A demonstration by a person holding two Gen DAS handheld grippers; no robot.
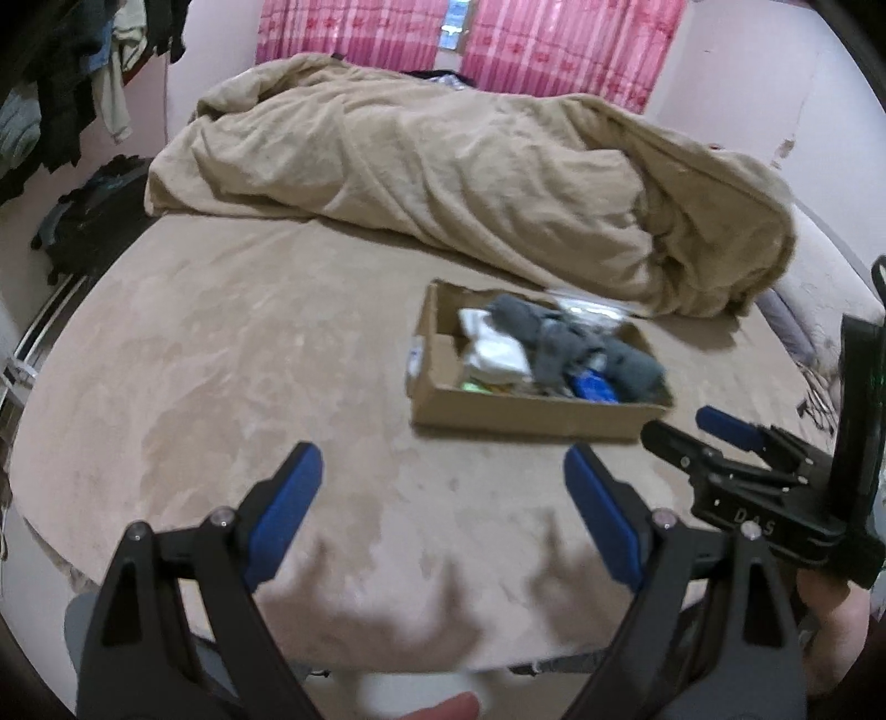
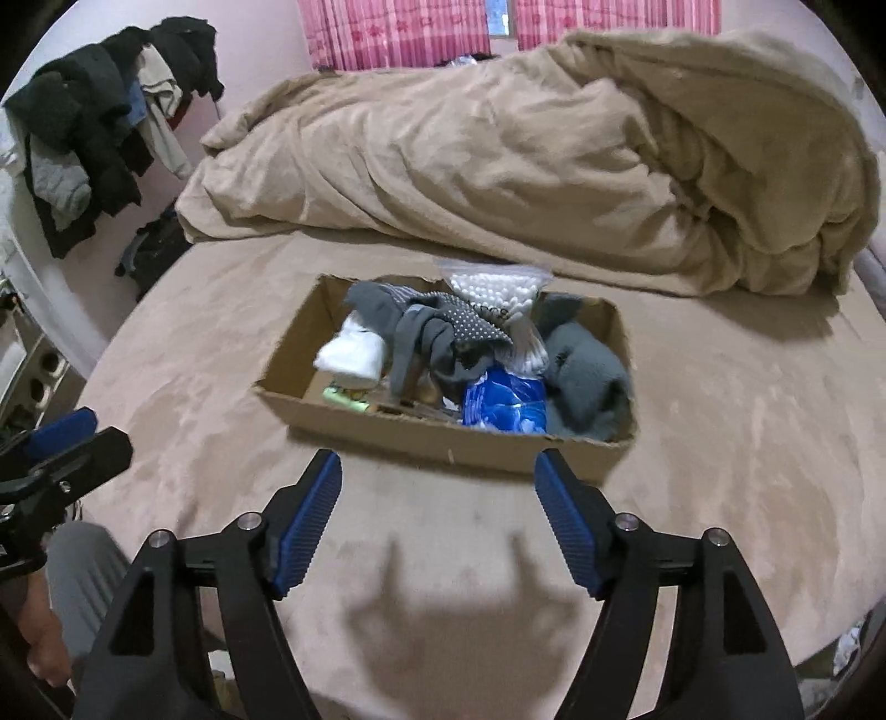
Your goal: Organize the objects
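While both grippers hover over the near part of the bed [image 2: 221, 421], a shallow cardboard box [image 2: 421, 437] sits on the tan bedcover farther in, just short of a bunched beige blanket [image 2: 498, 155].

Left gripper [image 1: 443, 471]: jaws spread wide, blue pads facing each other, nothing between them. It hangs above bare bedcover, with the box ahead and to its right, well apart from the fingertips.

Right gripper [image 2: 437, 476]: jaws likewise spread, nothing held. Its fingertips stand just short of the box's near wall; from the wrist view it cannot be told whether they touch it. In the left wrist view this gripper [image 1: 698, 426] appears at the right edge, beside the box's near right corner.

Box contents, seen from the right wrist view:
- white folded cloth [image 2: 354, 351] at the left end
- grey socks [image 2: 432, 332], one with a dotted sole, heaped across the middle
- clear bag of cotton swabs [image 2: 495, 288] leaning on the far wall
- blue plastic packet [image 2: 504, 407] against the near wall
- grey knitted item [image 2: 587, 376] at the right end
- small green object [image 2: 346, 399] on the box floor near the left front; too blurred to identify

Surroundings: pink curtains [image 2: 398, 33] hang behind the bed, and dark clothes [image 2: 99, 127] are piled on a rack at the left.
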